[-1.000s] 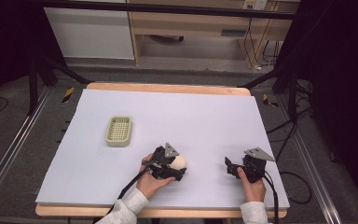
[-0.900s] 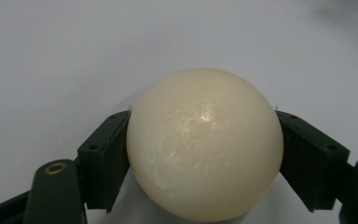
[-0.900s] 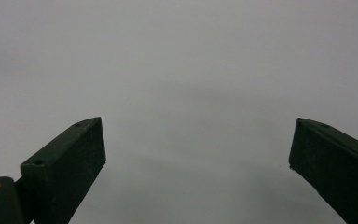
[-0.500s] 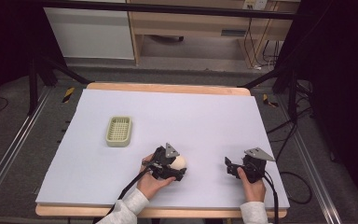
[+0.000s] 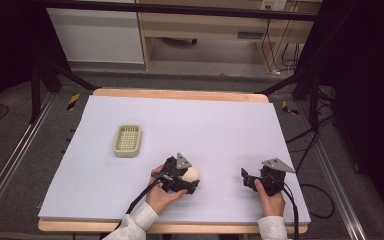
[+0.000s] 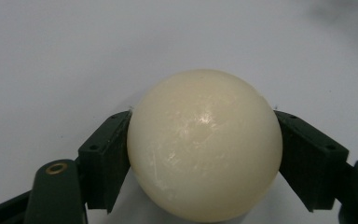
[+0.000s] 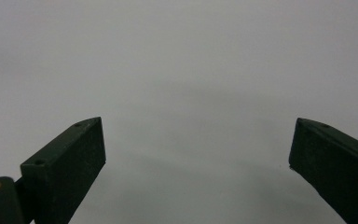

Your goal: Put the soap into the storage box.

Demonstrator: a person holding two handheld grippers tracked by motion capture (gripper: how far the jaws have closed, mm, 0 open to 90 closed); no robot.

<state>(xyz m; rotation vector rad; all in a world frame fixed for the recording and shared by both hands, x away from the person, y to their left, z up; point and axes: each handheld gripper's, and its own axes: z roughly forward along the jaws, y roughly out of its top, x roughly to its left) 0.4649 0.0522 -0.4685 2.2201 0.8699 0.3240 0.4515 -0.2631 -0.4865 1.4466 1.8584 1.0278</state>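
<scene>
Well inside table edges [image 5: 180,95]: ball [image 5: 192,174].

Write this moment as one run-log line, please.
left gripper: shut on cream ball | right gripper: open, nothing between jaws | green basket: apart, on table

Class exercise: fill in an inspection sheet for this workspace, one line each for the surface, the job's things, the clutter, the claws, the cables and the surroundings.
Surface: white sheet over a wooden table, flat and bare in the middle.
Job's things: cream ball between the left claw's jaws; green slotted tray apart from it, toward the far left.
Clutter: nothing seen.
Claws: left claw has both pads against the ball's sides; right claw is open with nothing between its jaws, low over the sheet.
Cables: one black cable trails from the left claw toward the near edge; more hang at the far right.
Surroundings: wooden shelving behind, dark floor around.
</scene>
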